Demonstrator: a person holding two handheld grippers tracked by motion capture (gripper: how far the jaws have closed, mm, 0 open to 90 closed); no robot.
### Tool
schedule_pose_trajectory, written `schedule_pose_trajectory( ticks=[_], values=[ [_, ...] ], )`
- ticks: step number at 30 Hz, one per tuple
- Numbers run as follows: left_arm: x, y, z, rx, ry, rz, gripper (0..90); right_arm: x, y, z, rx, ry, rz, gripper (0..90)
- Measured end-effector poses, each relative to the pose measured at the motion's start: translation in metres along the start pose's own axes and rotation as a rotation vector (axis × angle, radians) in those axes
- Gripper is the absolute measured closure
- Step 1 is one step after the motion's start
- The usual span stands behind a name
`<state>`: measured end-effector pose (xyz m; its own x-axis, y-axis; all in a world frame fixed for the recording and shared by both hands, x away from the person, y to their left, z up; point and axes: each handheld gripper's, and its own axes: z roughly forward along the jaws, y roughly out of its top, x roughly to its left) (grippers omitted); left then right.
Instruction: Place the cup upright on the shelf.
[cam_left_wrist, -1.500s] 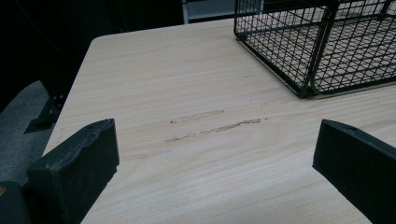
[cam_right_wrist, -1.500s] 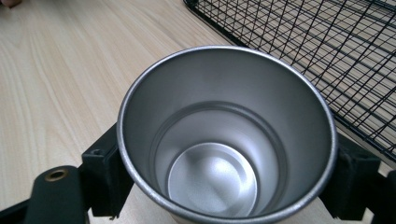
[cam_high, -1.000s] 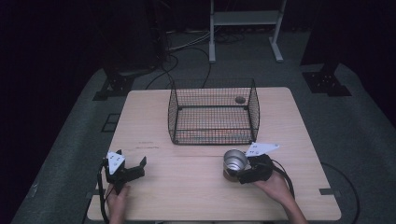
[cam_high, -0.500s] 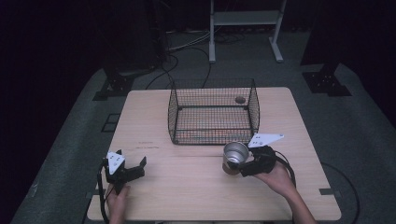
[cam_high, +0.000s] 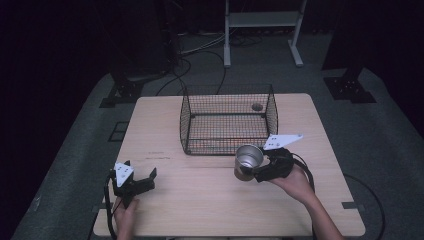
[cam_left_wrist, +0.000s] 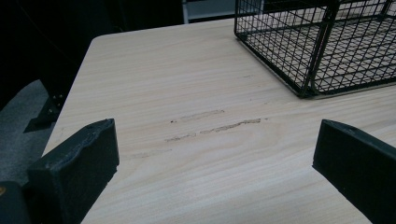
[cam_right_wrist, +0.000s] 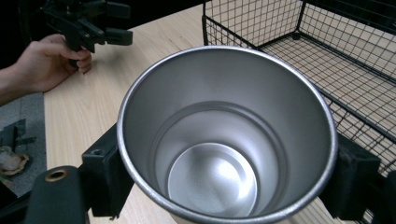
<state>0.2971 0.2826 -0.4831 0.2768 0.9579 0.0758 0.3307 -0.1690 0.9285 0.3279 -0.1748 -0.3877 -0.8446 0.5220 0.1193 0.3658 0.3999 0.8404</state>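
Observation:
A shiny empty metal cup (cam_high: 247, 158) (cam_right_wrist: 224, 140) is held just above the table, in front of the black wire basket (cam_high: 227, 120), with my right gripper (cam_high: 252, 172) (cam_right_wrist: 224, 175) shut on its sides. The cup's mouth faces up and tilts slightly toward the camera. The basket (cam_right_wrist: 327, 51) stands close behind and to the right of the cup. My left gripper (cam_high: 142, 177) (cam_left_wrist: 215, 149) rests open at the table's front left with bare wood between its jaws. The basket's corner (cam_left_wrist: 317, 46) is at the upper right of the left gripper view.
A round hole (cam_high: 257, 106) in the tabletop (cam_high: 200, 200) shows through the basket's far side. Cables (cam_high: 195, 55) and a white stand (cam_high: 260, 30) lie on the floor beyond the table. Faint scuff marks (cam_left_wrist: 215, 126) cross the wood ahead of the left gripper.
My right gripper has lifted the cup and carried it up and slightly back toward the basket. The left gripper has stayed put.

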Motion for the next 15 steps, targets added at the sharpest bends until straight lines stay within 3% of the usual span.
schedule_pose_trajectory(
  ticks=[15],
  values=[
    [0.000, 0.000, 0.000, 0.000, -0.002, -0.003, 0.0, -0.007, 0.033, -0.002, -0.037, 0.021, -0.022, 18.1]
  ],
)
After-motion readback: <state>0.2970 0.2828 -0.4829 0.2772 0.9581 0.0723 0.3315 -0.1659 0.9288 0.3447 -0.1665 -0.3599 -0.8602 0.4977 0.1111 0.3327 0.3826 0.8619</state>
